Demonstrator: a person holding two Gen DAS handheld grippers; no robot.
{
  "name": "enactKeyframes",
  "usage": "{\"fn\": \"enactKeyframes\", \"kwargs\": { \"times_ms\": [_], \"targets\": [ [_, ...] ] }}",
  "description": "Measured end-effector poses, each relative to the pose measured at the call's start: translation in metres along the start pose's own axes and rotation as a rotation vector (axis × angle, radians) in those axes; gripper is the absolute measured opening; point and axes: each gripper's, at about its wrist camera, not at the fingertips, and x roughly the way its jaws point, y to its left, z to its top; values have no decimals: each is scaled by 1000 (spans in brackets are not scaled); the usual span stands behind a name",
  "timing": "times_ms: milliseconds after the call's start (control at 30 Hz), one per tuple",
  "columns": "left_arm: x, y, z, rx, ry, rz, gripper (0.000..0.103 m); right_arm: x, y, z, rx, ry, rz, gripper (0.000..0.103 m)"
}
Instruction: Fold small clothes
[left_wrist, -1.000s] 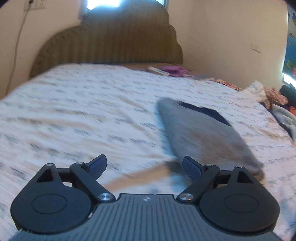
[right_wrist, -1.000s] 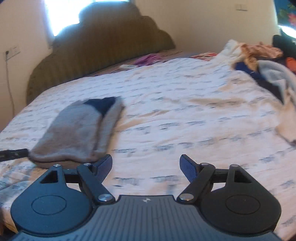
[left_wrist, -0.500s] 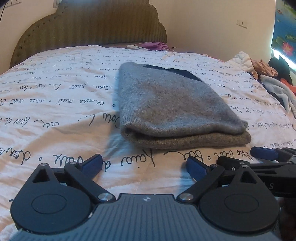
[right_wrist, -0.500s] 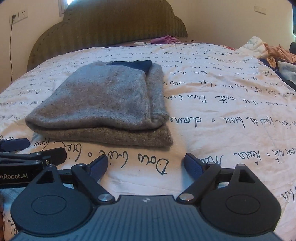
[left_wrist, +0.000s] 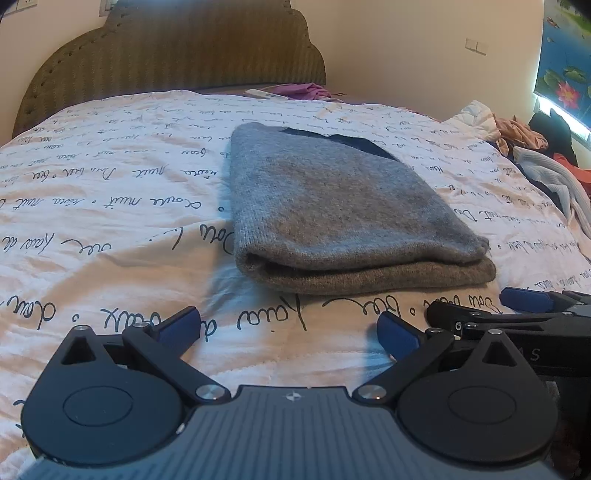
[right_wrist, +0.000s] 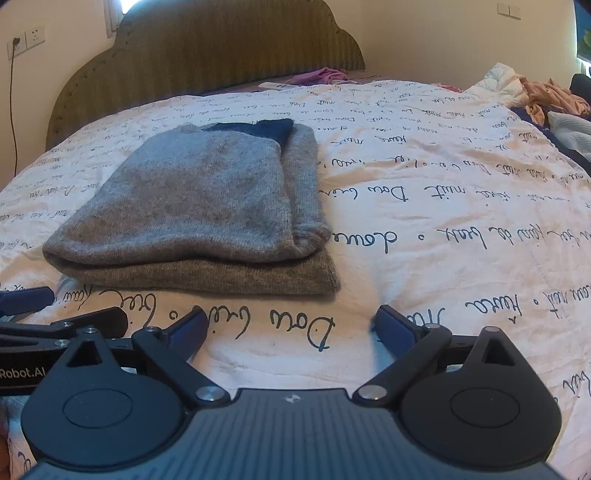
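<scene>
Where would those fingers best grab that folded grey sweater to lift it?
Probably the thick folded edge of the grey sweater nearest the grippers, coming in low from the front. There the layers stack into a rounded lip that open fingers can pinch from above and below. The left gripper and right gripper are both open just short of it, near its two front corners.

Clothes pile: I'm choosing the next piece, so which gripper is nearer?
Right. The pile lies far off to the right of both; the right gripper sits right of the left gripper.
</scene>
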Motion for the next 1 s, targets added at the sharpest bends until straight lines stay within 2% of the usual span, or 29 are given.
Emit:
{"fn": "enactKeyframes", "kwargs": {
  "times_ms": [333,1000],
  "targets": [
    [1,-1,1,10,7,7,103,0,1,-6,-11,-41,-21,100],
    [3,1,2,5,7,7,103,-1,0,-9,-6,-58,-17,100]
  ]
}}
